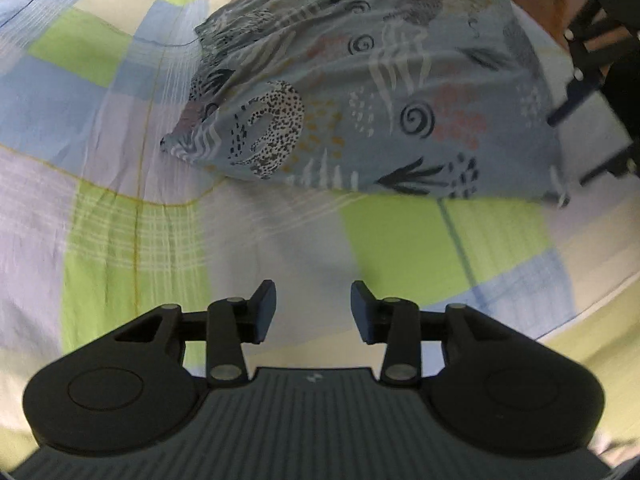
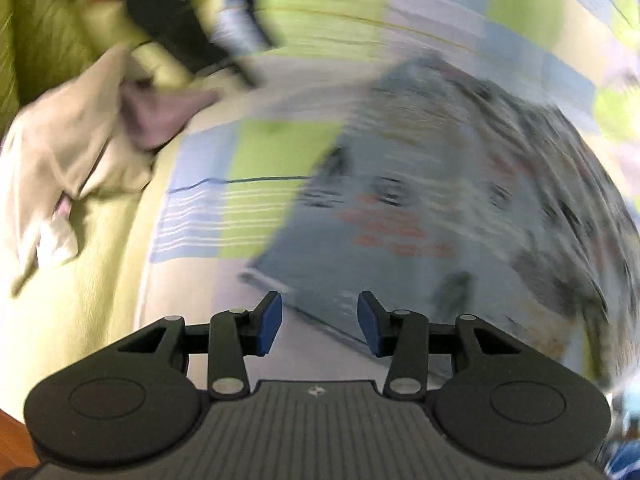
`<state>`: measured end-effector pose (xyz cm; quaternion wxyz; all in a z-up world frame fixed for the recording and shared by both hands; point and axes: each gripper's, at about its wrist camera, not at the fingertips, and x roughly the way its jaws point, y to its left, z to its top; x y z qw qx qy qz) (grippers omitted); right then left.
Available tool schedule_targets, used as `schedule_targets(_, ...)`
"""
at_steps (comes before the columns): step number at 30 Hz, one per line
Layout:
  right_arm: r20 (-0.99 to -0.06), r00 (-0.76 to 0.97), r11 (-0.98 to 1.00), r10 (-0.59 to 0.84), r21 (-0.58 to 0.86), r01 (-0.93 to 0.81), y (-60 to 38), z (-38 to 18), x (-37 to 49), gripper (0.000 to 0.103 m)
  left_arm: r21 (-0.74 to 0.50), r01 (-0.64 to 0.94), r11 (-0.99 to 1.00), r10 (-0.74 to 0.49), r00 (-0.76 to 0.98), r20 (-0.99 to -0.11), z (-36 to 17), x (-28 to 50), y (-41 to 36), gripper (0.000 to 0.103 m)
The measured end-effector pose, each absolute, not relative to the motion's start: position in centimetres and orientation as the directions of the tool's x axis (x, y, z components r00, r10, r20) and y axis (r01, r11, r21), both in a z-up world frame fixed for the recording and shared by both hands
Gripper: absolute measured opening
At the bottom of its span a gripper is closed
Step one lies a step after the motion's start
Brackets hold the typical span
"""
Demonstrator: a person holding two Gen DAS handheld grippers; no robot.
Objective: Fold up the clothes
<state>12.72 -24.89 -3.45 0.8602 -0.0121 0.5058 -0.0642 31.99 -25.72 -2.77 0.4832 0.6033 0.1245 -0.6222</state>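
Left tongs [image 1: 313, 312]: black body, dark blue pads [image 1: 266, 310], jaws parted to a middling gap, nothing between them. They are held over a bedsheet [image 1: 120, 220] checked in green, pale blue, lilac and cream. A small pale emblem is seen on the ribbed housing; it is too small to be read.

Right tongs [image 2: 320, 324]: same build, blue pads [image 2: 270, 322], jaws likewise parted with nothing gripped. The near edge of the cloth is seen just beyond the tips; contact cannot be told through the blur. The same unreadable emblem is carried on its housing.

Cloth [image 1: 360, 112]: grey-blue, printed with dark spirals, leaf sprigs, pink blotches and a dotted arch. It is laid in a folded, slightly rumpled heap on the sheet, ahead of the left tongs and apart from them. No lettering is found on it.

Beige garment [image 2: 72, 148]: crumpled, with a mauve lining shown, left of the right tongs on a green cover [image 2: 80, 280].

The right tongs [image 1: 592, 80] are also seen at the right edge of the left view, beside the cloth.
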Motion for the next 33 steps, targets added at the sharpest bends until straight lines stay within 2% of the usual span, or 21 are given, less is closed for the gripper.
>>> schedule_targets(5, -0.866, 0.475, 0.987, -0.157, -0.159, 0.036, -21.8, -5.6, 14.3, 0.045, 0.455, 0.678, -0.577, -0.473, 0.176, -0.863, -3.5, 33.4, -26.2, 0.037)
schedule_targets(7, -0.849, 0.487, 0.973, -0.204, -0.232, 0.004, -20.8, -5.9, 14.5, 0.053, 0.453, 0.657, -0.603, -0.468, 0.169, -0.867, -3.8, 33.7, -26.6, 0.037)
schedule_targets(9, -0.831, 0.504, 0.958, -0.234, -0.284, -0.025, -20.3, -6.2, 14.9, 0.053, 0.462, 0.631, -0.623, -0.477, 0.162, -0.864, -3.9, 33.9, -26.8, 0.037)
schedule_targets(11, -0.819, 0.514, 0.947, -0.254, -0.32, -0.042, -20.3, -6.3, 15.2, 0.049, 0.462, 0.608, -0.645, -0.474, 0.155, -0.867, -3.9, 34.0, -27.1, 0.037)
schedule_targets(13, -0.819, 0.511, 0.946, -0.261, -0.322, -0.033, -20.9, -6.2, 15.5, 0.035, 0.463, 0.591, -0.66, -0.475, 0.148, -0.867, -3.9, 34.0, -27.5, 0.039)
schedule_targets(14, -0.82, 0.507, 0.945, -0.265, -0.325, -0.031, -21.2, -6.3, 15.5, 0.033, 0.459, 0.584, -0.67, -0.472, 0.143, -0.87, -4.0, 34.0, -27.7, 0.04)
schedule_targets(15, -0.822, 0.503, 0.945, -0.268, -0.326, -0.028, -21.4, -6.3, 15.5, 0.016, 0.456, 0.574, -0.68, -0.468, 0.138, -0.873, -4.1, 34.1, -28.0, 0.04)
schedule_targets(16, -0.825, 0.497, 0.946, -0.27, -0.322, -0.02, -21.7, -6.3, 15.5, 0.007, 0.458, 0.563, -0.687, -0.469, 0.137, -0.872, -4.2, 34.0, -28.2, 0.04)
schedule_targets(21, -0.833, 0.502, 0.965, -0.231, -0.264, 0.006, -22.8, -5.1, 14.8, 0.005, 0.499, 0.473, -0.726, -0.494, 0.147, -0.857, -5.0, 34.4, -29.9, 0.041)
schedule_targets(29, -0.805, 0.574, 0.988, -0.151, -0.14, 0.063, -25.9, 0.0, 13.3, 0.005, 0.582, 0.287, -0.761, -0.549, 0.192, -0.813, -7.3, 36.2, -35.3, 0.041)
schedule_targets(33, -0.794, 0.595, 0.992, -0.125, -0.095, 0.081, -28.1, 1.7, 12.8, 0.005, 0.631, 0.116, -0.767, -0.609, 0.179, -0.773, -8.3, 36.4, -37.9, 0.041)
